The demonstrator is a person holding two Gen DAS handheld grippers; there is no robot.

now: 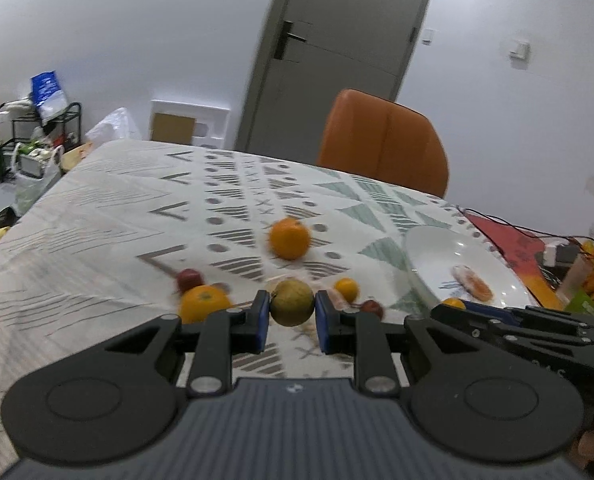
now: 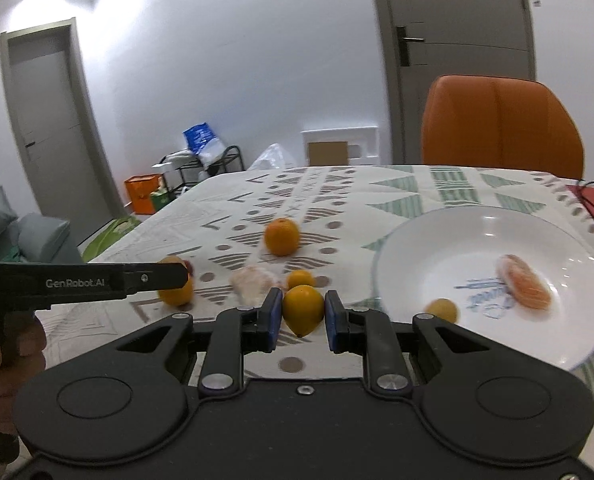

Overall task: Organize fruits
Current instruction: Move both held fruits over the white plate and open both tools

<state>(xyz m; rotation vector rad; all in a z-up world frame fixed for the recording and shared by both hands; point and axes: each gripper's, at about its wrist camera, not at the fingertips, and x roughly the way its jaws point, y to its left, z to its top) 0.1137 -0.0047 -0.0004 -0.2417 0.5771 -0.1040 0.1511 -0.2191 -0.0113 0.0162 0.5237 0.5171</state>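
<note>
My left gripper (image 1: pixel 293 312) is shut on a round green-brown fruit (image 1: pixel 292 303), its blue pads pressing both sides just above the tablecloth. My right gripper (image 2: pixel 303 316) is shut on a yellow lemon-like fruit (image 2: pixel 303 308), left of the white plate (image 2: pixel 417 240). On the plate lie a wrapped orange piece (image 2: pixel 523 282) and a small yellow fruit (image 2: pixel 441 310). Loose on the cloth are a large orange (image 2: pixel 282 236), a small orange (image 2: pixel 300 279), a pale wrapped item (image 2: pixel 253 280), another orange (image 1: pixel 203 304) and two small red fruits (image 1: pixel 188 279).
The patterned tablecloth (image 1: pixel 117 208) covers the table, and an orange chair (image 1: pixel 381 140) stands at its far side. Cables and a red mat (image 1: pixel 509 236) lie beyond the plate, with packets at the far right. A hand (image 2: pixel 9 352) holds the left gripper's handle.
</note>
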